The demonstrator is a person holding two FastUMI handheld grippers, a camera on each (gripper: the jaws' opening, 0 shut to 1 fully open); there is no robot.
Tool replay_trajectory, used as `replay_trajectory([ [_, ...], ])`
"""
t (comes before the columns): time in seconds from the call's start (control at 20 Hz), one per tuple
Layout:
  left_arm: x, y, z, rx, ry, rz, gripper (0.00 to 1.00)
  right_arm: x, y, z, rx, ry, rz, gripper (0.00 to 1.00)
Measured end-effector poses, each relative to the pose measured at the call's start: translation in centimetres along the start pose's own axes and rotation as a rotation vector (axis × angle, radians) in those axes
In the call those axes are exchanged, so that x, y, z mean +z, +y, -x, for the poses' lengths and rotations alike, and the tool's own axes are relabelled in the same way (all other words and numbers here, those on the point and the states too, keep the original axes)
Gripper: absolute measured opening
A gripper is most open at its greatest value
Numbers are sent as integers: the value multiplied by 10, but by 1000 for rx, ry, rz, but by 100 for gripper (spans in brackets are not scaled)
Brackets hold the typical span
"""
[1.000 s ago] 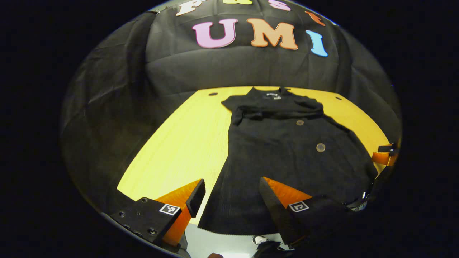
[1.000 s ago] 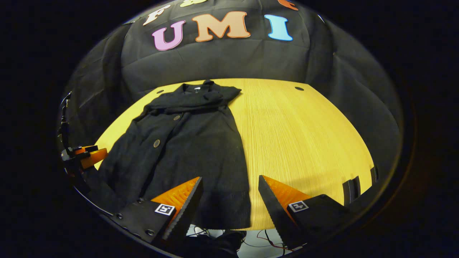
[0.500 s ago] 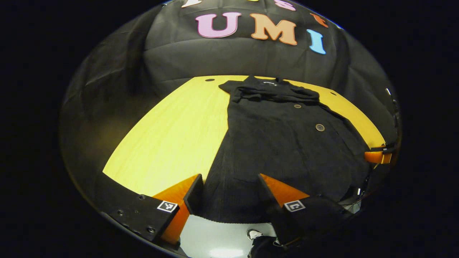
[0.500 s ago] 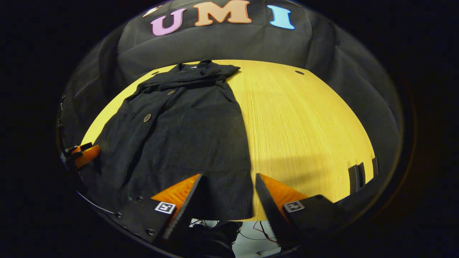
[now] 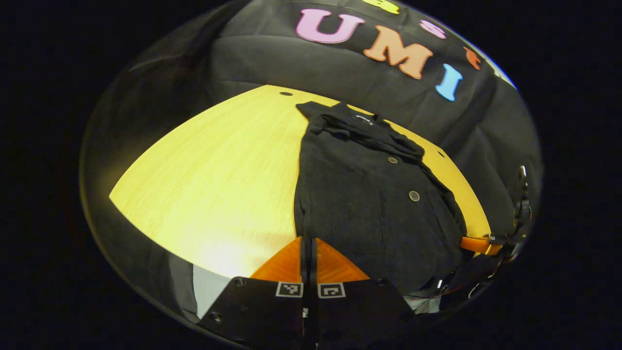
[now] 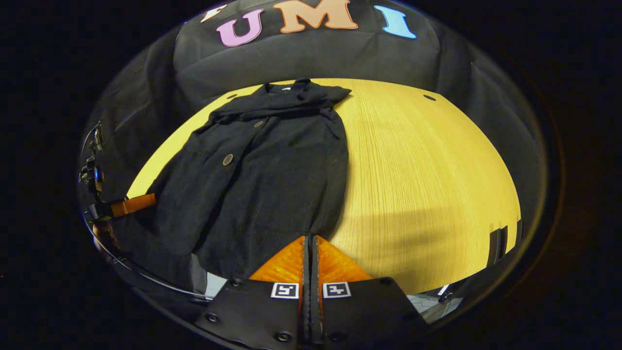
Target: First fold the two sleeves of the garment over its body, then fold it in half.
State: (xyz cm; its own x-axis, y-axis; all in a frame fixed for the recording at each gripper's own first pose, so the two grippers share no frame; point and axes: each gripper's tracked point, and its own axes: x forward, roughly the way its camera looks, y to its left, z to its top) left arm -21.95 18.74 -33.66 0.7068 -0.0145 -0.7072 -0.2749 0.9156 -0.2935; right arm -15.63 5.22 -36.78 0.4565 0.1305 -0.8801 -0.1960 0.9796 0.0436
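Note:
A black buttoned garment (image 5: 369, 194) (image 6: 262, 175) lies lengthwise on the yellow table (image 5: 209, 184) (image 6: 418, 184), collar at the far end. Its sleeves (image 5: 359, 131) (image 6: 282, 104) lie bunched across the chest. In the left gripper view my left gripper (image 5: 308, 240) is shut on the hem's near left corner. In the right gripper view my right gripper (image 6: 308, 238) is shut on the hem's near right corner. Each gripper also shows far off in the other one's view: the right gripper (image 5: 478, 244) at the hem's right end, the left gripper (image 6: 131, 205) at its left end.
The black cloth wall rises behind the table's far edge. Small round holes (image 5: 285, 93) (image 6: 429, 97) sit near the far corners. Dark slotted brackets (image 6: 500, 240) stand at the near right edge. Bare wood lies on both sides of the garment.
Both grippers went from open above the hem to shut on its corners. They also moved down and closer to the near edge of the table.

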Motion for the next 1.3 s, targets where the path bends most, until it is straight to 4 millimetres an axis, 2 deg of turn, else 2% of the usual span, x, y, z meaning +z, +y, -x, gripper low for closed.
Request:
replay_trajectory([
  [0.1, 14, -7, 8, -22, -42, -53, 0, 16, 8, 9, 20, -59, -14, 4],
  [0.3, 50, -34, 15, -72, -75, -74, 0, 55, 28, 20, 80, -135, -29, 4],
  [0.45, 109, -61, 22, -119, -204, -93, 0, 100, 37, 30, 106, -202, 8, 4],
  [0.6, 153, -83, 20, -157, -260, -129, 0, 148, 42, 37, 128, -269, 22, 4],
  [0.7, 181, -92, 13, -162, -291, -168, 0, 179, 43, 42, 145, -319, 17, 4],
  [0.75, 195, -94, 7, -162, -316, -184, 0, 190, 43, 43, 153, -333, 15, 1],
  [0.85, 215, -101, -3, -166, -332, -186, 0, 209, 40, 41, 156, -350, 24, 3],
  [1.15, 260, -105, -45, -143, -328, -208, 0, 269, 29, 23, 174, -373, 8, 3],
  [1.2, 267, -106, -52, -140, -329, -216, 0, 279, 26, 18, 174, -375, 4, 0],
  [1.3, 282, -108, -70, -132, -322, -230, 0, 300, 20, 8, 163, -378, 5, 3],
])
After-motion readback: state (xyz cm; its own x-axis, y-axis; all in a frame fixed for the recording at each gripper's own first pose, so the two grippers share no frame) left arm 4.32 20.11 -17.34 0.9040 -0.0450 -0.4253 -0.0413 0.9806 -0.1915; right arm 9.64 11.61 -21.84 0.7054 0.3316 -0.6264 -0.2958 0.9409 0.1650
